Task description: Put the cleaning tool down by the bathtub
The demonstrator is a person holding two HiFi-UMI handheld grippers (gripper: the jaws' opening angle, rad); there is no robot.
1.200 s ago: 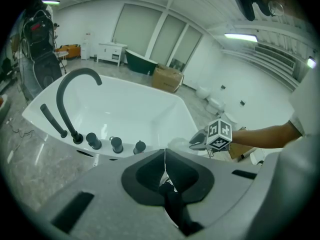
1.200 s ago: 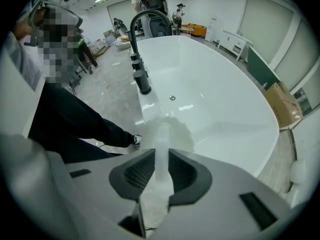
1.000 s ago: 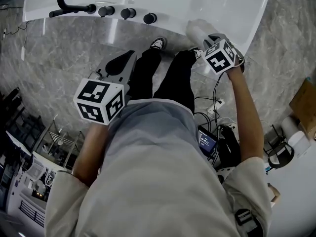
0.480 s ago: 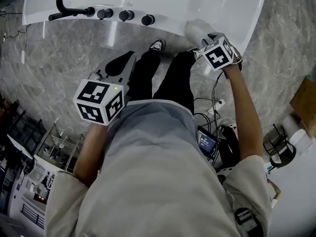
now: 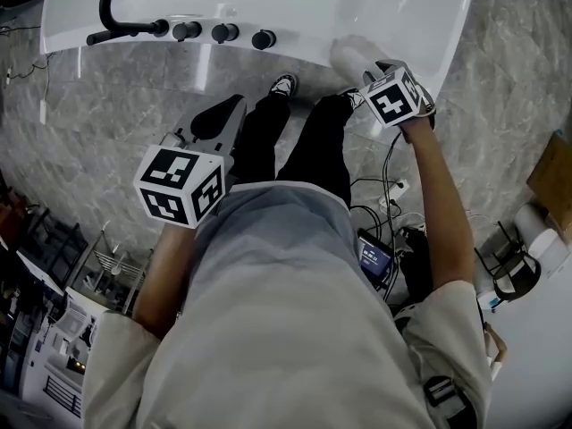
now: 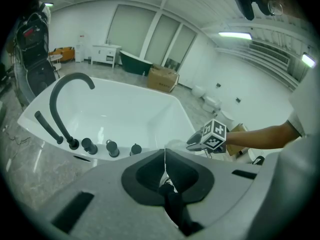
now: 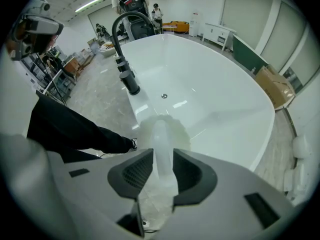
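The white bathtub (image 5: 295, 3) fills the top of the head view. My right gripper (image 5: 371, 71) is shut on the handle of the translucent white cleaning tool (image 5: 347, 55), whose round head hangs over the tub's near rim. In the right gripper view the cleaning tool (image 7: 161, 141) stands between the jaws above the bathtub (image 7: 215, 89) edge. My left gripper (image 5: 217, 120) is shut and empty, held over the floor to the left of the person's legs (image 5: 299, 141). From the left gripper view, the left gripper (image 6: 165, 159) has its jaws meeting, with the right gripper (image 6: 199, 142) beyond.
A black arched faucet (image 5: 121, 12) and several black knobs (image 5: 223, 32) sit on the tub's near rim. Cables and a power strip (image 5: 393, 190) lie on the marble floor to the right. A cardboard box (image 5: 554, 181) is far right, metal racks (image 5: 107, 257) at left.
Almost nothing differs: the right gripper, still holding the tool, has edged slightly left along the tub rim. The left gripper has not moved.
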